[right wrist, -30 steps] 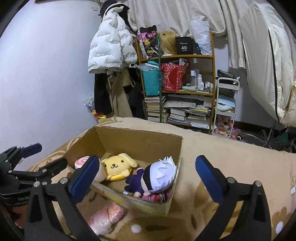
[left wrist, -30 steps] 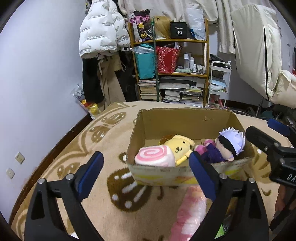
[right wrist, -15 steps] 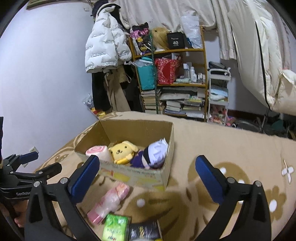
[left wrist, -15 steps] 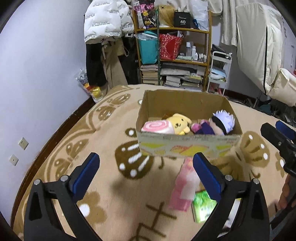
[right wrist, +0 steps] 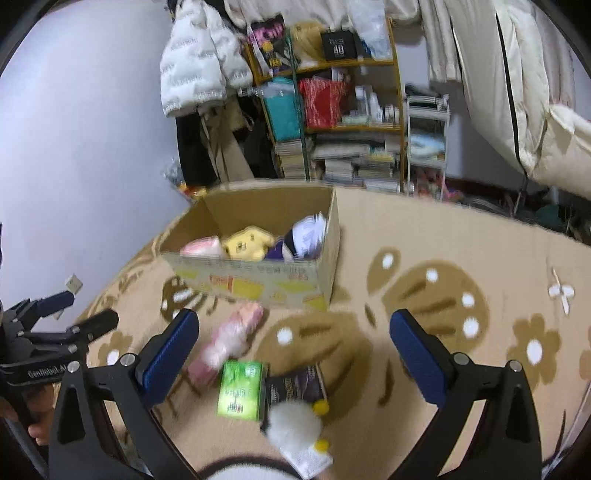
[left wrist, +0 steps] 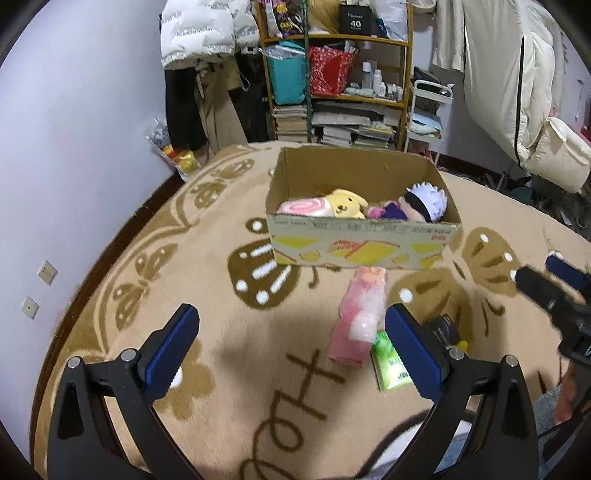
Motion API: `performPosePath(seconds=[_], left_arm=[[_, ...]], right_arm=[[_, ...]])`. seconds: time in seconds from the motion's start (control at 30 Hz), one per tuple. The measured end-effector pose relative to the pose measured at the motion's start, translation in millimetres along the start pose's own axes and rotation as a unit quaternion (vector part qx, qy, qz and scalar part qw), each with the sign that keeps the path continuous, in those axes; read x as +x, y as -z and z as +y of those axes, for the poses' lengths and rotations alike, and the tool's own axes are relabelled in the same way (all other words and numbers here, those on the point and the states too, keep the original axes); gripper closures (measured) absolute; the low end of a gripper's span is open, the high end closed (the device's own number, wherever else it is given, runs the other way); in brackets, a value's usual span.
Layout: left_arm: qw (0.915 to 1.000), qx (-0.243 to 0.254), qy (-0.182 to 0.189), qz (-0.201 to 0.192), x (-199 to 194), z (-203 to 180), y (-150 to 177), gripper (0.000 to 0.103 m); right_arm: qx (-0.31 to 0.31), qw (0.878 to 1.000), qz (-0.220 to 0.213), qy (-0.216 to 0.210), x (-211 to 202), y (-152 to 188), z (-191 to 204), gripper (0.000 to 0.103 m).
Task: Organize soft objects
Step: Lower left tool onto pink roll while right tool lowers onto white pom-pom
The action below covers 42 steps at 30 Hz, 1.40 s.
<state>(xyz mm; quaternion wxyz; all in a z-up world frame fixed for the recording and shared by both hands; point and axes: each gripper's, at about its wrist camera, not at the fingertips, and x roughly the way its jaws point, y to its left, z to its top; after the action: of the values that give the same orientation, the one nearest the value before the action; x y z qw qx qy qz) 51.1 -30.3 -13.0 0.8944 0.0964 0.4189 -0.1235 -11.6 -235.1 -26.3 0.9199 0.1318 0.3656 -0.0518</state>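
A cardboard box (left wrist: 364,249) (right wrist: 258,282) stands on the patterned carpet. It holds a pink swirl plush (left wrist: 301,208), a yellow dog plush (left wrist: 347,203) and a white-haired doll (left wrist: 424,203). In front of the box lie a pink soft pack (left wrist: 356,321) (right wrist: 225,341), a green pack (left wrist: 393,363) (right wrist: 240,389), a dark packet (right wrist: 295,382) and a white fluffy toy (right wrist: 295,428). My left gripper (left wrist: 291,352) is open and empty, above the carpet short of the pink pack. My right gripper (right wrist: 295,356) is open and empty, over the green pack and dark packet.
A cluttered shelf (left wrist: 340,81) with books and bags stands against the far wall. Coats (left wrist: 199,33) hang to its left. A white padded item (left wrist: 517,85) hangs at the right. The wall (left wrist: 74,147) runs along the carpet's left edge.
Both grippers have pulled back and up from the box. The loose items in front of the box have come into view below them. Both stay open.
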Motion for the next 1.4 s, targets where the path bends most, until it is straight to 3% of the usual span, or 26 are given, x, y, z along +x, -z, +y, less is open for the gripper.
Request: performPosePath(seconds=[0.5,0.7,0.9,1.17,1.4], left_arm=[[0.9962,0.017,0.045,0.072,41.8,-15.1,10.6,0.003],[0.9936,0.019,0.053,0.098,65.3,-21.0,11.1,0.003],[0.9892,0.032,0.064,0.128,86.5,-30.0,16.6,0.003],[0.9836,0.053,0.075,0.155,113.8,-45.3,19.2,0.003],[0.9809,0.055,0.069,0.173,139.4,-52.5,21.0,0.003]], right_arm=[[0.039,0.988,0.153,0.001,56.7,38.3,-12.6,0.002],[0.054,0.981,0.185,0.001,73.8,45.6,-19.2,0.002],[0.063,0.971,0.231,-0.002,94.3,57.0,-22.5,0.009],[0.062,0.964,0.259,-0.012,120.1,64.5,-27.1,0.010],[0.071,0.952,0.298,-0.019,137.8,77.3,-31.7,0.024]])
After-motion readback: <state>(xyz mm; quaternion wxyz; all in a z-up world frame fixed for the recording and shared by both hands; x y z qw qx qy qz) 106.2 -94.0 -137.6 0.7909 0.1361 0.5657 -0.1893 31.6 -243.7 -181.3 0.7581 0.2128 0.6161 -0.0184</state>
